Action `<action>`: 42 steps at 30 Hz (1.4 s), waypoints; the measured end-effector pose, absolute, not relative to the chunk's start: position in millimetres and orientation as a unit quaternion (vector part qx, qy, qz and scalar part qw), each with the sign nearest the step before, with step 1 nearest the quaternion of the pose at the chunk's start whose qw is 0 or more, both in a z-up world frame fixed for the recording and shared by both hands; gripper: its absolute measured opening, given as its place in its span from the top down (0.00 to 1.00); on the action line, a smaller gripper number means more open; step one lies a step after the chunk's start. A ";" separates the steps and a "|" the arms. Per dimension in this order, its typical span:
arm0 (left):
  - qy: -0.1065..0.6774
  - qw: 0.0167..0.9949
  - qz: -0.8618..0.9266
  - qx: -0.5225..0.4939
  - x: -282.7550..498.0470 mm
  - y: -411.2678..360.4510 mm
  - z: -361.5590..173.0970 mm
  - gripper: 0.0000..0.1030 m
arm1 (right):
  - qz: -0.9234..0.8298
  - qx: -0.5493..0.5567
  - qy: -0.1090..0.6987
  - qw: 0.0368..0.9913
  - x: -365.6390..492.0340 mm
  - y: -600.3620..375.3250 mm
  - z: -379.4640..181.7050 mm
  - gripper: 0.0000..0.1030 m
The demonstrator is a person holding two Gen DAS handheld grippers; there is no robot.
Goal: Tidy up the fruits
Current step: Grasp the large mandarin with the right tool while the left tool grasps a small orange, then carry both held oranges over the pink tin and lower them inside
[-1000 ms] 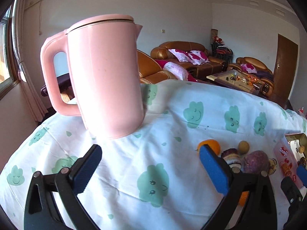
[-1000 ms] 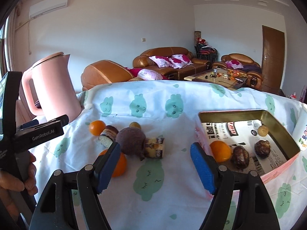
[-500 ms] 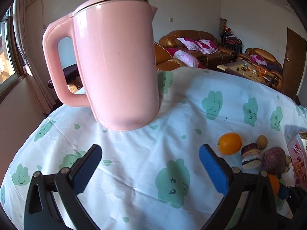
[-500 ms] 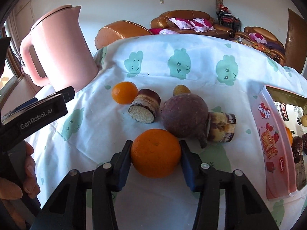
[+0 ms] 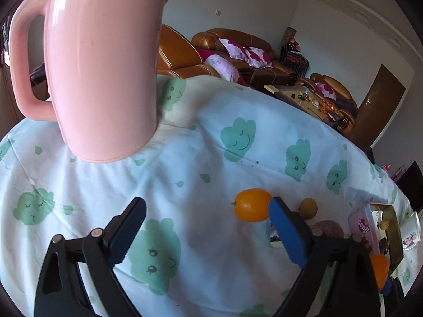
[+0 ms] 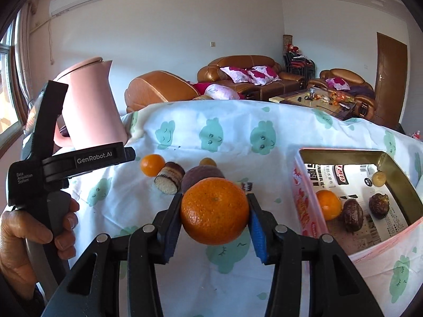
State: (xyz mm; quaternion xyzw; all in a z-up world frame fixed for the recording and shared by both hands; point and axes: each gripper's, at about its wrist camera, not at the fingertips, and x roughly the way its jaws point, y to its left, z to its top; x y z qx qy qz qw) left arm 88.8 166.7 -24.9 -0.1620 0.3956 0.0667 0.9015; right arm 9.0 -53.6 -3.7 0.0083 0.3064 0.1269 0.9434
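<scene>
My right gripper (image 6: 214,198) is shut on a large orange (image 6: 214,211) and holds it above the cloud-print cloth. On the cloth behind it lie a small orange (image 6: 152,165), a cake roll (image 6: 169,181), a purple round fruit (image 6: 201,177) and a small brown fruit (image 6: 208,161). To the right is an open pink-sided box (image 6: 304,198) holding an orange (image 6: 327,204) and two dark fruits. My left gripper (image 5: 207,206) is closing with nothing between its pads. The small orange (image 5: 252,208) sits just outside its right finger (image 5: 285,232).
A tall pink kettle (image 5: 100,66) stands on the cloth at the far left, close to the left gripper. A hand (image 6: 26,227) holds the left gripper's handle. A paper cup (image 5: 412,232) stands beyond the box. Sofas and a coffee table lie behind the table.
The right gripper went down, closed on the large orange and lifted it off the cloth. The left gripper tipped downward and shifted toward the small orange, its jaws narrowing a little.
</scene>
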 end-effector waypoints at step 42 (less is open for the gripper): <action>0.259 0.964 0.027 -0.053 38.7 119.6 -3.7 0.62 | 0.083 0.045 0.260 0.961 14.6 -114.7 18.1 0.53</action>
